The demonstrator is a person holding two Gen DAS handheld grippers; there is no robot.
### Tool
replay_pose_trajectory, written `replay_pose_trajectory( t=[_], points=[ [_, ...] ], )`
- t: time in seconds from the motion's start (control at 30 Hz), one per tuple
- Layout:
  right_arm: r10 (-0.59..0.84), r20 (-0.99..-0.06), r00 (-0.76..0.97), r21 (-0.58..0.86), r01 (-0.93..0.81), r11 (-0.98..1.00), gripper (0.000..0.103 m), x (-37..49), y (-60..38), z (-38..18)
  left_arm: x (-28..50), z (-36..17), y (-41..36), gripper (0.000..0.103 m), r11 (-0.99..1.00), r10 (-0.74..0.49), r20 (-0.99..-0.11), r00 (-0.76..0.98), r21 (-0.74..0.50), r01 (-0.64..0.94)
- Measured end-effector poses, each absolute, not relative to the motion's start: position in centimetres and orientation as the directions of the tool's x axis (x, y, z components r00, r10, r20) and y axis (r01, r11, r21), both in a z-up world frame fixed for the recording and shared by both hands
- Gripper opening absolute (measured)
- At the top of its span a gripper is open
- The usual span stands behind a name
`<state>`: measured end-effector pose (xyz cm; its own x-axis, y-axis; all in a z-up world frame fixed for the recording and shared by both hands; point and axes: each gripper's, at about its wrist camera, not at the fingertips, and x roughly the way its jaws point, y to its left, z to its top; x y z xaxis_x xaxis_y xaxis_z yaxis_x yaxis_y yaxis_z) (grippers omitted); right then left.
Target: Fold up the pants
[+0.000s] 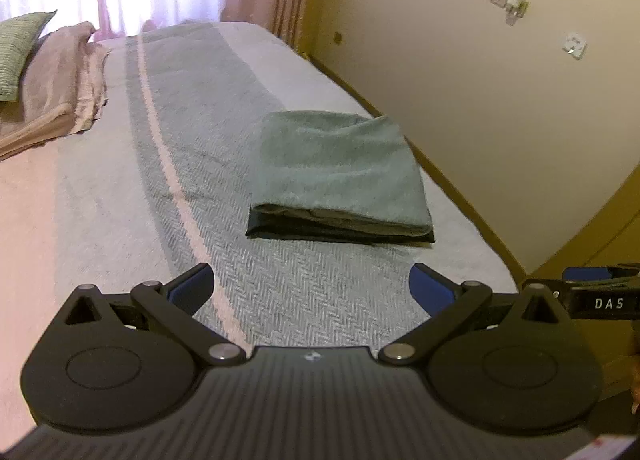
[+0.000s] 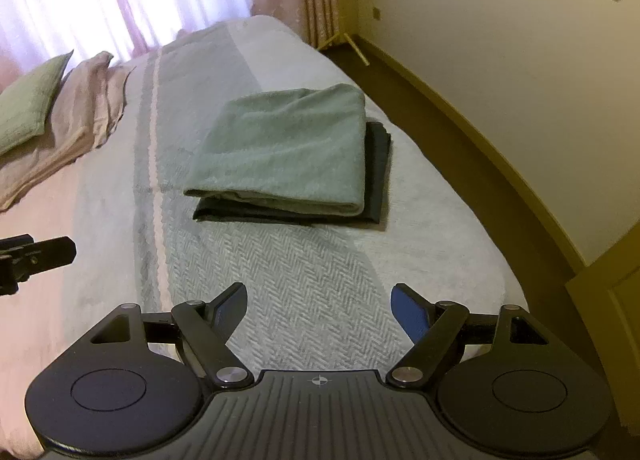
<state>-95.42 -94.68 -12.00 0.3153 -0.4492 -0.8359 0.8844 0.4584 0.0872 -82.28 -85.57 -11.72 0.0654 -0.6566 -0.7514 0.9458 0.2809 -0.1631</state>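
Left wrist view first: my left gripper (image 1: 312, 284) hangs above the near end of the bed (image 1: 280, 300) with its jaws spread wide and nothing between the blue pads (image 1: 192, 286). Ahead of it, well apart, the green pants (image 1: 340, 168) lie folded into a compact rectangle toward the bed's right edge, stacked on a dark folded garment (image 1: 340, 230) whose edge shows beneath the near fold. At the far right of this view the tip of my right gripper (image 1: 600, 296) pokes in, level with mine. Pillows (image 1: 52, 76) sit at the far left, clear of the work. Right wrist view next: the right gripper (image 2: 318, 312) is likewise spread and empty, pointed at the pants (image 2: 284, 152), which sit near but not touching. From here the dark garment (image 2: 378, 172) sticks out along the right side and the near edge. I judge the fabric soft, fleecy and light, limp rather than stiff, so it should sag and slide if lifted by one point only. The rounded near fold looks thick, several layers deep. If I had to move or refold it, I would pinch at the two near corners, taking only the green layers so the dark cloth stays behind. The fold already looks finished to me.
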Motion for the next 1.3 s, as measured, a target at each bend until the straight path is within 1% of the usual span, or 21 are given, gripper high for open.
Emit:
replay_pose_trajectory(
  t=[0.13,0.3,0.47,0.57,0.83,1.1,1.3],
  points=[
    [-0.439,-0.837,0.325,0.078,0.866,0.493,0.076,-95.7,-95.1,-12.2,-83.3,-12.0,-85.8,0.102,0.319,-0.617,-0.782,0.082,-0.154,0.935],
    [-0.452,-0.827,0.334,0.087,0.870,0.485,0.076,-96.0,-94.6,-11.8,-83.8,-12.1,-85.6,0.102,0.295,-0.598,-0.800,0.056,-0.155,0.943],
    [-0.470,-0.819,0.329,0.103,0.891,0.443,0.076,-95.5,-93.5,-11.3,-83.7,-11.7,-85.3,0.102,0.272,-0.578,-0.812,0.080,-0.100,0.957],
    [-0.471,-0.817,0.333,0.100,0.886,0.453,0.076,-94.5,-92.7,-10.8,-83.2,-11.8,-85.1,0.102,0.276,-0.566,-0.821,0.082,-0.094,0.956],
    [-0.508,-0.809,0.297,0.030,0.883,0.469,0.076,-92.4,-92.1,-9.7,-81.8,-11.4,-84.5,0.102,0.290,-0.573,-0.813,0.100,-0.087,0.953],
    [-0.517,-0.806,0.287,0.038,0.898,0.439,0.076,-92.1,-92.4,-10.2,-81.7,-11.5,-84.2,0.102,0.289,-0.587,-0.803,0.104,-0.088,0.953],
    [-0.534,-0.802,0.268,0.015,0.903,0.430,0.076,-92.0,-92.5,-9.7,-81.6,-11.5,-84.4,0.102,0.279,-0.593,-0.800,0.092,-0.097,0.955]
  ],
)
